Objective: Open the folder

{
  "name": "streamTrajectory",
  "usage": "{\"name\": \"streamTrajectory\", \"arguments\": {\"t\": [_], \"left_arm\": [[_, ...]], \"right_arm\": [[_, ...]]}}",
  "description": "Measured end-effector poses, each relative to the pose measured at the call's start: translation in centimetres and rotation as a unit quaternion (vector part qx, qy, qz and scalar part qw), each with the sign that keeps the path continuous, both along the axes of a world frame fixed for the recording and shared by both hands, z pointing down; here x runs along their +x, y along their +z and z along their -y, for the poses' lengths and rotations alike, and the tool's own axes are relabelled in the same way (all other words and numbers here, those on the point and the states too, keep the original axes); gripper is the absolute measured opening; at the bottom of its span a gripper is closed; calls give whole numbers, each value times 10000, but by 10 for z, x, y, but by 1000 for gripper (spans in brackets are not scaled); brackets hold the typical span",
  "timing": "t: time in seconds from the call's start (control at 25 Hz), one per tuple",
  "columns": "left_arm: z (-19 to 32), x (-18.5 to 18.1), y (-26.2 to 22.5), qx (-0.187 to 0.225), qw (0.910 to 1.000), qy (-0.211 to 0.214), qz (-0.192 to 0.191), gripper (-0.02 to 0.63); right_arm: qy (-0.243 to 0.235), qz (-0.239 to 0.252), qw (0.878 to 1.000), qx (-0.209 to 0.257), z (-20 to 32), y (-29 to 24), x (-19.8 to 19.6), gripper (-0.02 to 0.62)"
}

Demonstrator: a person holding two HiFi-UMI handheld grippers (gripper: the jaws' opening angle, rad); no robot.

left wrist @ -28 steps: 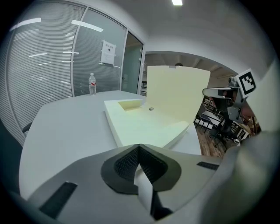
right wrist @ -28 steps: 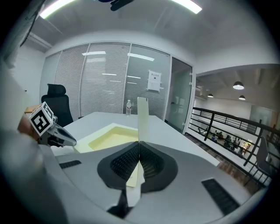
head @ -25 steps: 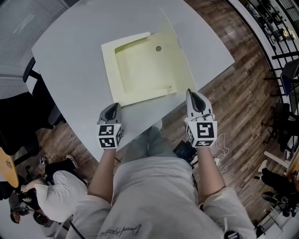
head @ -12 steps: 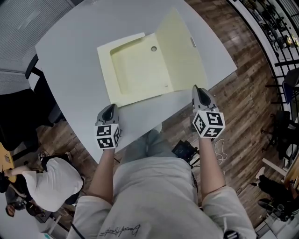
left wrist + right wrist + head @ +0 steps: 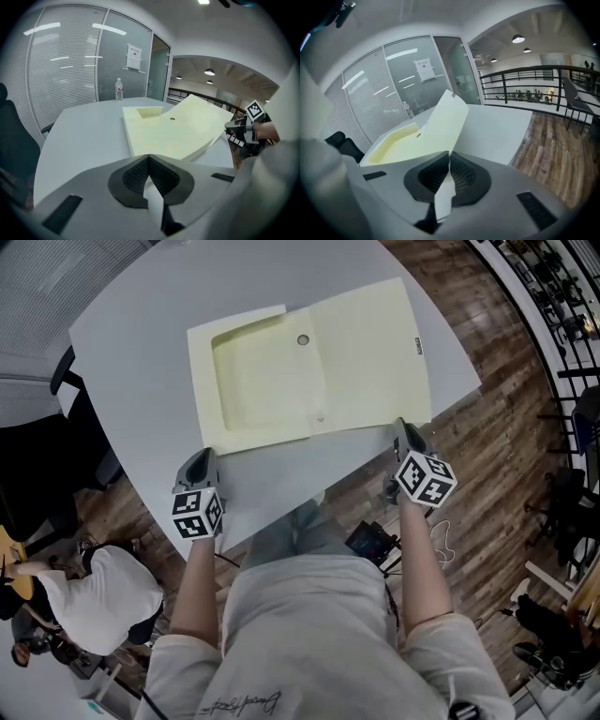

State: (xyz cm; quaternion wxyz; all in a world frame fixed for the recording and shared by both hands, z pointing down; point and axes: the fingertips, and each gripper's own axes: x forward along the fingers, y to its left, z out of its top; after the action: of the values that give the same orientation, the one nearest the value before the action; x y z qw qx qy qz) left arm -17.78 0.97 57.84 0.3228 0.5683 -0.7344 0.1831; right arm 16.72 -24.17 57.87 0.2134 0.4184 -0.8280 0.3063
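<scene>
I am holding my right claw (image 5: 401,425) pinched shut on the near edge of the cover (image 5: 370,357) of the pale yellow folder (image 5: 267,381). My left claw (image 5: 203,456) is closed too, pads meeting with nothing between them, and it is hanging just off the near edge of the grey table (image 5: 141,334), left of the folder and not touching it.

The folder is lying in the middle of the table, with its tray-like back on the left and the cover swung out to the right. As I judge it, the opening is nearly done: the inside is fully showing. What is left is laying the cover flat and letting go. The two gripper views are showing the cover's right part curving up off the table, so it is not resting yet.

From the head view my right claw's own body is covering the spot where the pads meet the cover. I cannot tell whether the cover's far edge is touching the table. A small round mark (image 5: 303,339) on the folder's back and a small clasp-like piece (image 5: 416,345) on the cover are too small to identify. The cover's underside is hidden.
</scene>
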Motion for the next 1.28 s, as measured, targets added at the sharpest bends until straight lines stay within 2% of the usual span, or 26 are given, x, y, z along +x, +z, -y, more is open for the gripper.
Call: {"name": "streamTrajectory", "arguments": {"t": [0.16,0.24,0.6,0.68,0.88,1.04,1.12,1.2,1.28], "left_arm": [[0,-6,-3,-38,10000,-17,46,9],[0,-8,-3,-52,10000,-34,40,9],[-2,-7,-4,-77,10000,28,-23,9],[-1,-7,-5,-69,10000,31,-38,9],[0,-6,-6,-55,10000,51,-30,9],[0,-5,-5,-39,10000,57,-48,9],[0,-6,-6,-33,10000,56,-53,9],[0,-6,-6,-34,10000,55,-52,9],[0,-5,-6,-33,10000,58,-55,9]], "right_arm": [[94,-145,9996,-217,1,24,7,38],[77,-306,9992,-234,1,32,10,64],[263,-1272,9915,69,5,53,21,156],[384,-1495,9880,116,7,55,26,202],[518,-1695,9840,161,12,55,32,262],[413,-1771,9829,278,13,54,31,262],[119,-2032,9780,465,12,52,26,243],[-280,-2259,9718,622,10,50,16,187],[-624,-2298,9688,684,5,51,5,92]]}}
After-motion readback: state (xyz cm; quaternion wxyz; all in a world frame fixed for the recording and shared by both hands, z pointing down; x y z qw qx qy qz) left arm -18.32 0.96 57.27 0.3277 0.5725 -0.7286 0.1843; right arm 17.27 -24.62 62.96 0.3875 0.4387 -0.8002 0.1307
